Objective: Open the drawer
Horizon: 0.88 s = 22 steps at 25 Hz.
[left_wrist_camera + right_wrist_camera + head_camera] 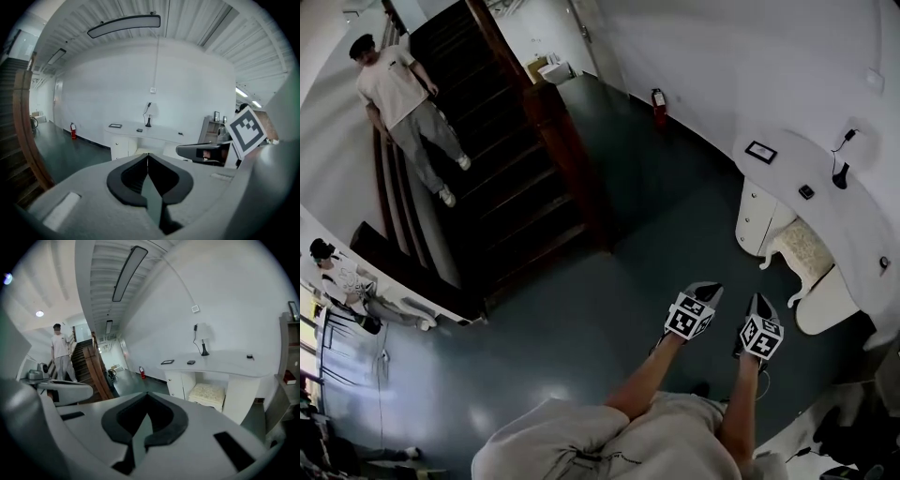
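Observation:
A white desk (787,155) stands against the curved wall at the right, with a white drawer cabinet (757,217) under its near end. The cabinet also shows in the left gripper view (123,146) and the right gripper view (180,383), some way off across the floor. Both grippers are held in the air in front of the person, pointing toward the desk. My left gripper (705,289) (148,157) is shut with nothing between its jaws. My right gripper (761,300) (146,397) is shut too and holds nothing. Neither is near the cabinet.
A cushioned stool (803,248) sits under the desk beside the cabinet. A lamp (204,345) and small items are on the desktop. A dark staircase (506,150) with a person (398,94) on it is to the left; a fire extinguisher (658,105) stands by the wall.

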{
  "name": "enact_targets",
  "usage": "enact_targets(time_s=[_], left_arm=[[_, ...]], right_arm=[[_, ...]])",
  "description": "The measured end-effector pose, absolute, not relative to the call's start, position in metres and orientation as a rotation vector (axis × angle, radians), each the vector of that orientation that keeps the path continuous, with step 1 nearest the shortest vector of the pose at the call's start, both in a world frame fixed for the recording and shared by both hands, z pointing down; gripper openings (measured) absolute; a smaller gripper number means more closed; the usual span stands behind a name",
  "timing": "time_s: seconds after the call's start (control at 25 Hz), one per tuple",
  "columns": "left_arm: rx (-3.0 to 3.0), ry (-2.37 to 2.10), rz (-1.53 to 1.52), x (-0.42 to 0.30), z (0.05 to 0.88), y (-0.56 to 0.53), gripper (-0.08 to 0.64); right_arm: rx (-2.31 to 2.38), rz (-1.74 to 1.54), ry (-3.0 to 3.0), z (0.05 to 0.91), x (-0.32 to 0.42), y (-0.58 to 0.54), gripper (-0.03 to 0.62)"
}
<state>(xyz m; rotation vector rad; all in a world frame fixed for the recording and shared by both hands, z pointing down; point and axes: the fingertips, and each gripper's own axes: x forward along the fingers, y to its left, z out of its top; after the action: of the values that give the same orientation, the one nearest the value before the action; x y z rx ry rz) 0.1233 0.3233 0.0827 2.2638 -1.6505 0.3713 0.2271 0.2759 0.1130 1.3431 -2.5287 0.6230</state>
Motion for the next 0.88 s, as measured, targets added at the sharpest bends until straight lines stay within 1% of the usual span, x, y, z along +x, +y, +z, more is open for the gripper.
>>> enact_targets(time_s=[0.24,0.4,0.72,0.88], left_arm=[[2.218,-1.649,0.298,0.139,0.092,0.302,0.011],[2.226,-1.635,0.326,0.148,0.101,0.303,0.011],[2.141,-1.658,0.261,0.123,0.122,0.305,0.011],[2.146,-1.631,0.272,0.107,0.13,0.278,0.011]], right_arm=[[1.2,0.596,-2.62,0.109,0.235,0.265,0.015],[1.156,0.648,-2.661,0.113,0.237,0.263,0.015],[1.031,0.712,-2.702,0.129,0.22,0.279,0.015],[1.048,0.766,-2.686,0.137,0.207,0.255,0.015]])
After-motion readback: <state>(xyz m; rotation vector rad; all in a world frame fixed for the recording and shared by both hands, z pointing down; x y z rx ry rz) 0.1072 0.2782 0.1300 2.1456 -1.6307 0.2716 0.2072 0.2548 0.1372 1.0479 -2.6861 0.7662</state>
